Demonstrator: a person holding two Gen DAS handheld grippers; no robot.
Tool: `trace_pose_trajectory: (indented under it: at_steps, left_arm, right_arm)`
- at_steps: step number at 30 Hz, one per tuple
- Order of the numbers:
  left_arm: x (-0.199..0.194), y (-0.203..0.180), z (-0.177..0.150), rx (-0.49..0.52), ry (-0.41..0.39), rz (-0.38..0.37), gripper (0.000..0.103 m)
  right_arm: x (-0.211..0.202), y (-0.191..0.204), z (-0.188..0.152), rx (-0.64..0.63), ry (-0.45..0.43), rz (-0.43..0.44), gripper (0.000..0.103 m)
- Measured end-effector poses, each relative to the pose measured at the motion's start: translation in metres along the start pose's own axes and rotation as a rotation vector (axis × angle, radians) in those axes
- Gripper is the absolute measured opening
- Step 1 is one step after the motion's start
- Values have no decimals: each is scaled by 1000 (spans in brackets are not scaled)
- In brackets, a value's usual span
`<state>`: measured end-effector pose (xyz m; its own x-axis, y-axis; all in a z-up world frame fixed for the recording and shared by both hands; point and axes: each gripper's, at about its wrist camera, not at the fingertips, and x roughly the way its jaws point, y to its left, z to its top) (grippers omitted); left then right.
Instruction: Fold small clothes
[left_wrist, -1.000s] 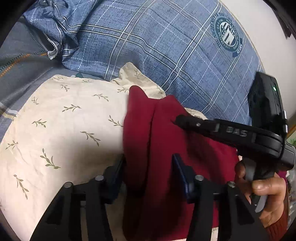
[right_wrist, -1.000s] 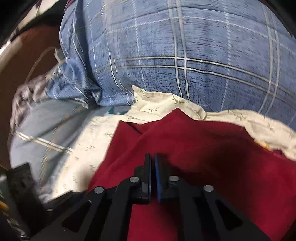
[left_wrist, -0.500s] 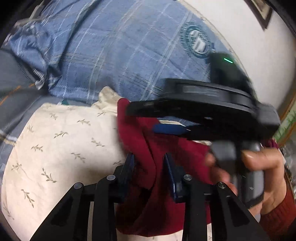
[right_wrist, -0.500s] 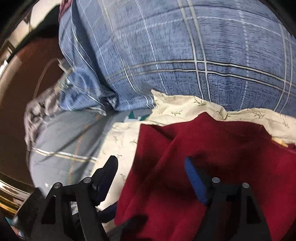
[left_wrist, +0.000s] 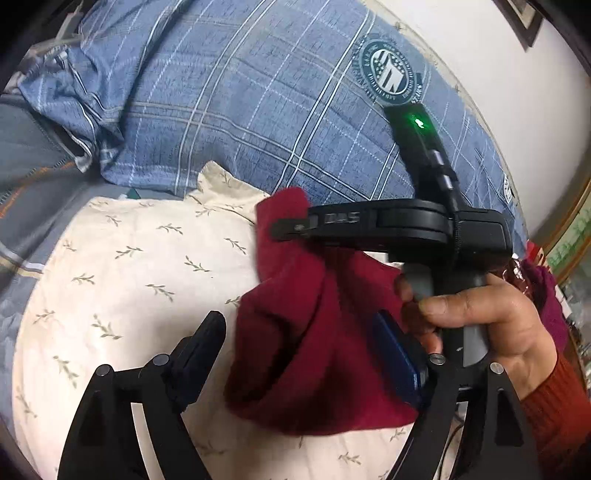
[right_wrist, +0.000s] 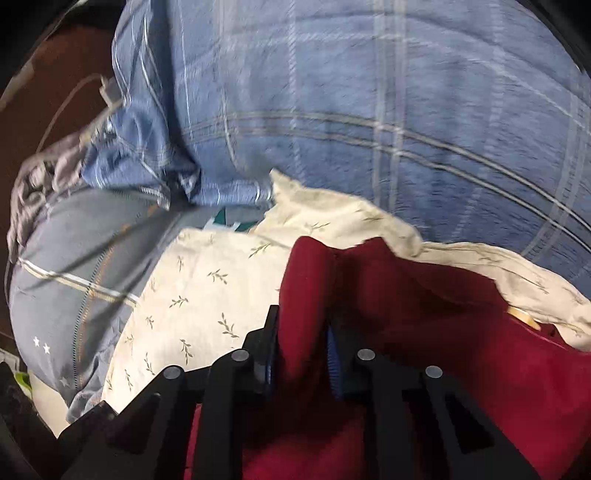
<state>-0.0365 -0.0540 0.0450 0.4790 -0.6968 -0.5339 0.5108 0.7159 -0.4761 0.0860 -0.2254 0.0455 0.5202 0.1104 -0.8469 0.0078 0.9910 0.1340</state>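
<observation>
Hand-over of a fold of the red garment (left_wrist: 306, 332) on the leaf-print cloth (left_wrist: 129, 280). One second ago the left gripper (left_wrist: 303, 343) stood around a raised ridge of the garment and half a second ago had narrowed on it; now its fingers (left_wrist: 203, 343) are spread wide, the ridge lying loose between them, touching the blue pad of the far finger. Over the same second the right gripper (right_wrist: 301, 354) goes from clenched on nothing, to open, to clamped on a standing fold of the red cloth, as its own wrist view shows (that frame is motion-blurred, so the depth of the pinch cannot be read). From the left wrist view the right tool's tip sits at the garment's upper corner, near the plaid pillow (left_wrist: 258, 92). Judgement: the grip has passed from left to right, so the right gripper can likely carry this fold across; the fold itself is not yet laid flat.
</observation>
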Motion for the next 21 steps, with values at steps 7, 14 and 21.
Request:
trace_pose_trajectory:
  at_steps: [7,14,21]
  left_arm:
    - [8,-10,-4,58,10,46,80]
    - [0,-28,-10,110,17,6,26]
    - [-20,-69,-3,143,2,-57,19]
  right_arm:
    - [-22,-17,-9,45,-50,48,19]
    - [-47,-37,-23,91,-104,108,16]
    - [-105,-65,-34,115,-181,126,15]
